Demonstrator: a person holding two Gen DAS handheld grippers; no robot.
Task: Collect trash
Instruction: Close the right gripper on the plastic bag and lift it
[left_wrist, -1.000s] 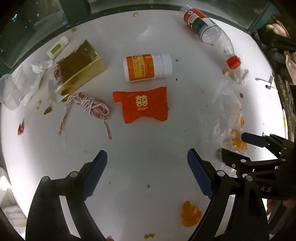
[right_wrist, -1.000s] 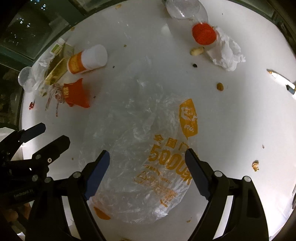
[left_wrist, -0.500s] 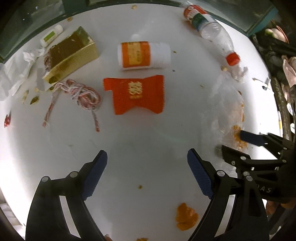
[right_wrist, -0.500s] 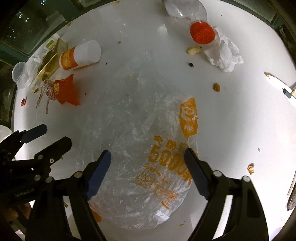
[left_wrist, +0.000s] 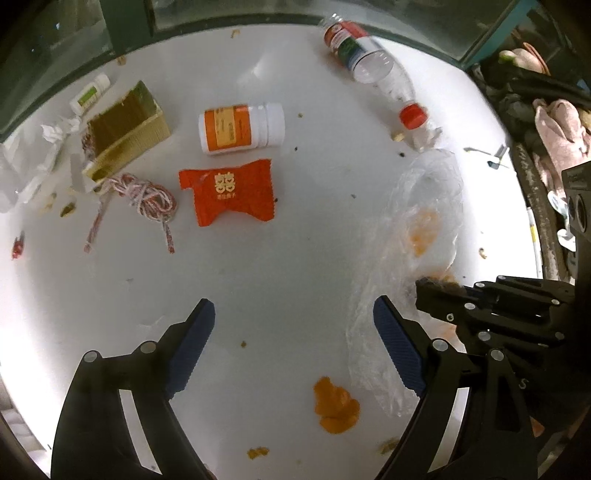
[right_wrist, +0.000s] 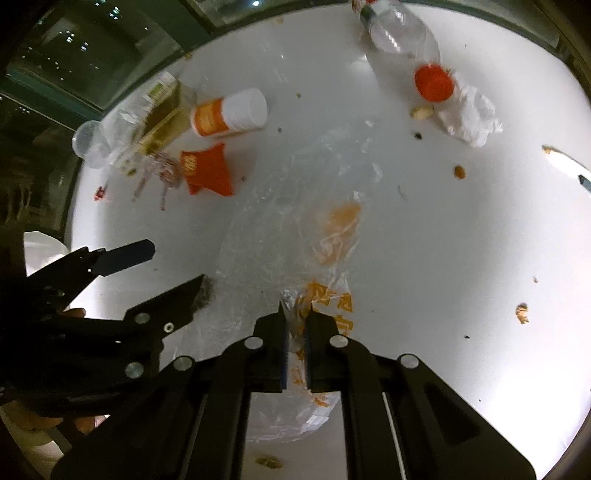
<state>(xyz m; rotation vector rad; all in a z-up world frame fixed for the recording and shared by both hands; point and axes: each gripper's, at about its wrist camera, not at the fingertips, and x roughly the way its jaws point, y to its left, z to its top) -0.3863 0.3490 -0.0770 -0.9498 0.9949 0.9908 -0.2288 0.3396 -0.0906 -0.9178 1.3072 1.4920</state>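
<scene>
Right gripper (right_wrist: 295, 325), spread half a second ago, now pinches the crumpled clear orange-printed plastic bag (right_wrist: 280, 229) between its jaws, securing a trash receptacle; left gripper (left_wrist: 293, 347) stays spread beside it.

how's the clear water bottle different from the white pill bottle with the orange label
The water bottle is see-through plastic with a red cap; the pill bottle is opaque white with a white cap. The water bottle is long, slim and looks dented, while the pill bottle is short and stout. The water bottle's label is red, white and green; the pill bottle's is orange. Both lie on their sides on the white table, untouched by either gripper.
</scene>
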